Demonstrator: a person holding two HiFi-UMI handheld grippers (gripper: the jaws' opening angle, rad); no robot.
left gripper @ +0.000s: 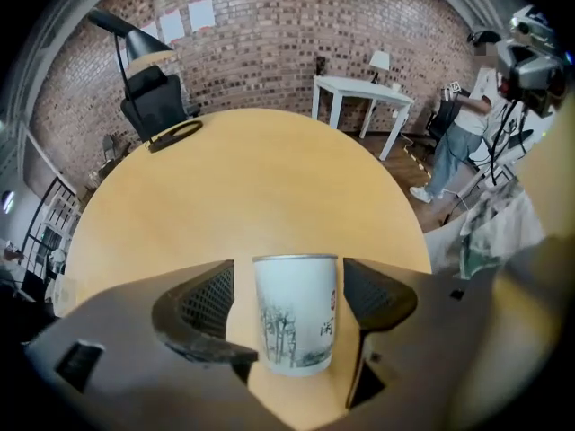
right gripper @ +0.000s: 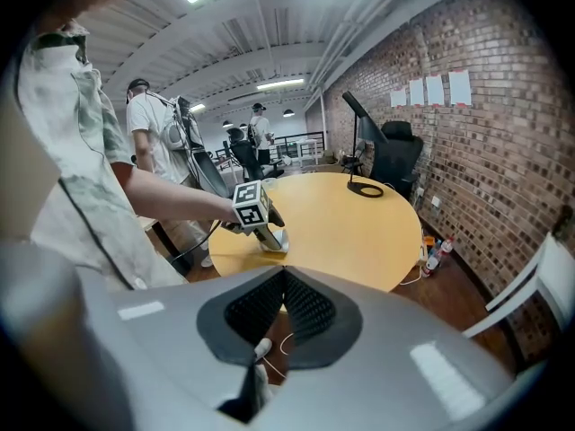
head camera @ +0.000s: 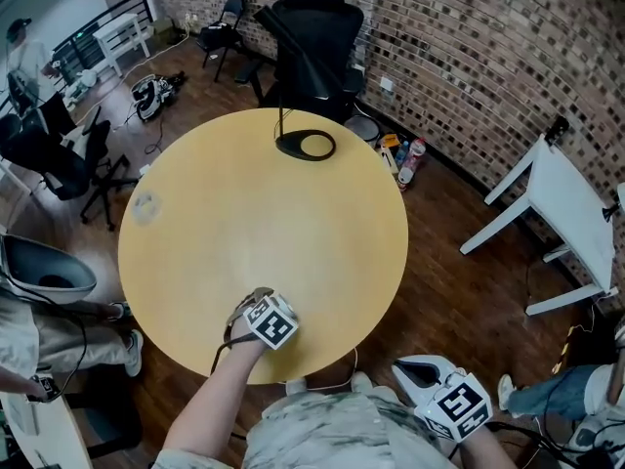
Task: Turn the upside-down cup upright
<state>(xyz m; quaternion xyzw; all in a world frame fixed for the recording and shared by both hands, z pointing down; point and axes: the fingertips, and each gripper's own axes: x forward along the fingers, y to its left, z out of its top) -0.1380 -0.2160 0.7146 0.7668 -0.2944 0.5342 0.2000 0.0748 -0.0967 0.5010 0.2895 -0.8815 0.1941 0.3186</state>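
1. Brick wall (head camera: 469, 47) at the back; round yellow table (head camera: 244, 213), mostly bare.
2. Cup (left gripper: 295, 317): white with a tree print. It stands on the table near the person's edge, squarely between the left gripper's fingers. There is a grey band at its top, but whether that is base or mouth cannot be told from this level view.
3. Left gripper (left gripper: 289, 281): fingers (left gripper: 202, 299) spread, one on each side of the cup. The right finger sits just beside the cup wall and a sliver of gap shows at the left one. Not clamped.
4. Judgement: the step in hand is the grasp.
   - Close evenly at mid-height so the cup neither skids nor tips.
   - Lift clear of the tabletop before rolling the wrist half a turn.
   - Set the cup down flat.
5. Pose: the left forearm reaches forward, low over the near rim. The gripper is level with the table, marker cube uppermost.
6. Right gripper (right gripper: 283, 308): fingers pressed together with nothing between them. It is held off the table at the person's right side, well apart from the cup.
7. Beyond the left fingertips: a lamp base (left gripper: 175, 135) at the far edge.
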